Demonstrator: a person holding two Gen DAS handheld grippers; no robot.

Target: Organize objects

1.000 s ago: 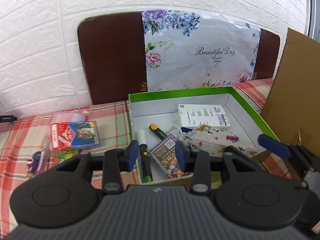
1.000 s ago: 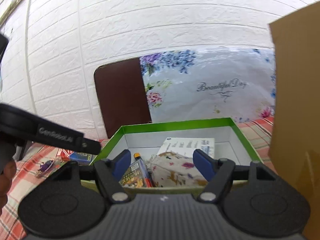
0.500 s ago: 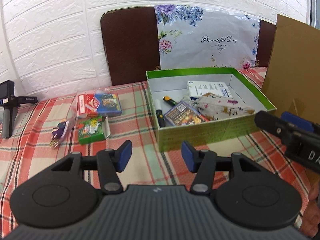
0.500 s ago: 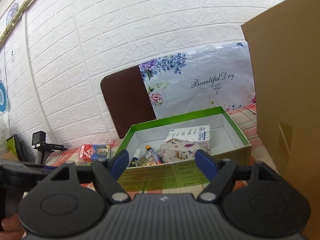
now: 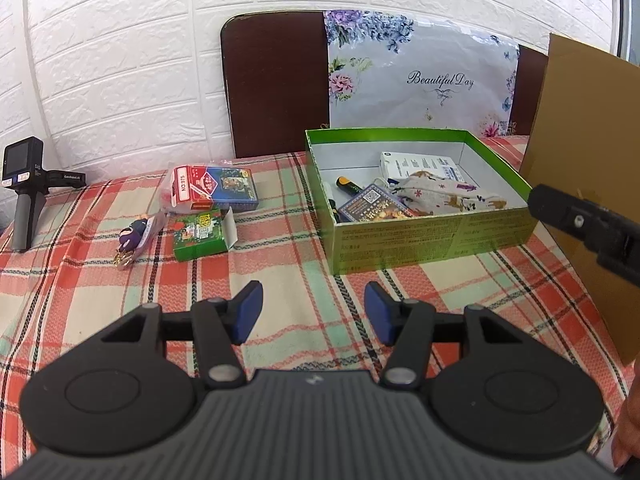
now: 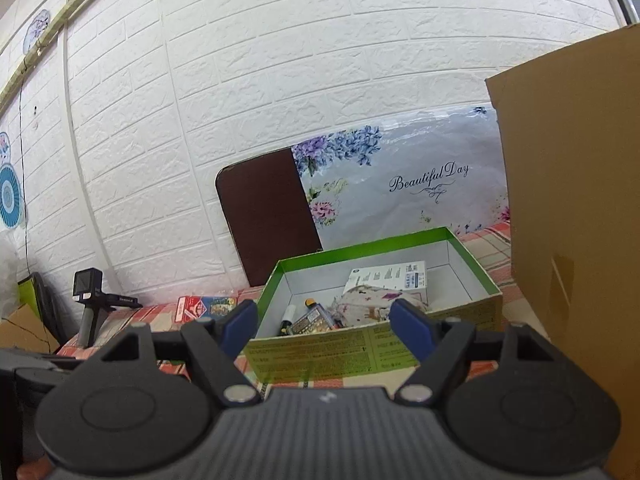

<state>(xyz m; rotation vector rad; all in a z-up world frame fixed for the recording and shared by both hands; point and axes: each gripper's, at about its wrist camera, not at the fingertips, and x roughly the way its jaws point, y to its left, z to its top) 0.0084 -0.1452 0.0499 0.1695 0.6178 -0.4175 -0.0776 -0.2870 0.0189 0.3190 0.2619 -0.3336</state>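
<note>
— White brick-pattern wall behind, plaid tablecloth below. What do your grippers show?

— My left gripper hangs above the cloth, blue pads spread apart, nothing between them. My right gripper is likewise spread and empty, facing the green box.

— And relative to the green box?

— Inside it: a white carton at the back, a floral cloth pouch in front of that, a blue card pack and a marker toward its left wall. Left of the box, on the cloth: a red-and-blue card box, a small green carton with an open flap just in front of it, and a purple keychain figure farther left. Farthest left stands a small camera on a handle.

— Behind and right of the box?

— Behind: a brown board and a floral "Beautiful Day" sheet lean on the wall. Right: a cardboard panel stands upright.
</note>
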